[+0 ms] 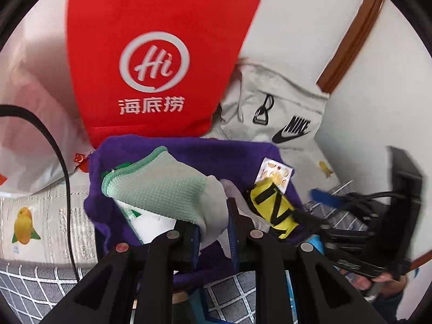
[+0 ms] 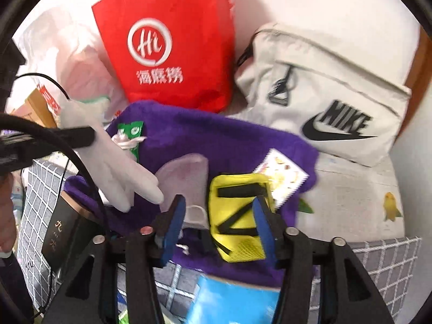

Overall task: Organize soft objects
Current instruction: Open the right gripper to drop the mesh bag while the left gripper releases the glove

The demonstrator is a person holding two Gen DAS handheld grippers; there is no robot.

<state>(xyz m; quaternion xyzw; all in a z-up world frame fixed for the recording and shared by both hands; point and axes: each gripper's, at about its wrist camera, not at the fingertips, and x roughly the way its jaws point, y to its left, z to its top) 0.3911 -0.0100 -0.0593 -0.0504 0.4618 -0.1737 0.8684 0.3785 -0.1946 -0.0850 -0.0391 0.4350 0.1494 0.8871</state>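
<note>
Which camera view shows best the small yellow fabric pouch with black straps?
The right wrist view: the small yellow fabric pouch with black straps lies close and nearly whole on the purple fleece cloth, between the fingers of the right claw. In the left wrist view the pouch is smaller, off to the side and partly covered.

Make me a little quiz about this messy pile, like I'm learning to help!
1. True or false: the pouch lies on the purple cloth.
2. What does the left tool grip? A) glove B) red bag C) Nike bag
3. Fill in: the right tool has its jaws ____ around the pouch.
Key: 1 true; 2 A; 3 open.
</note>
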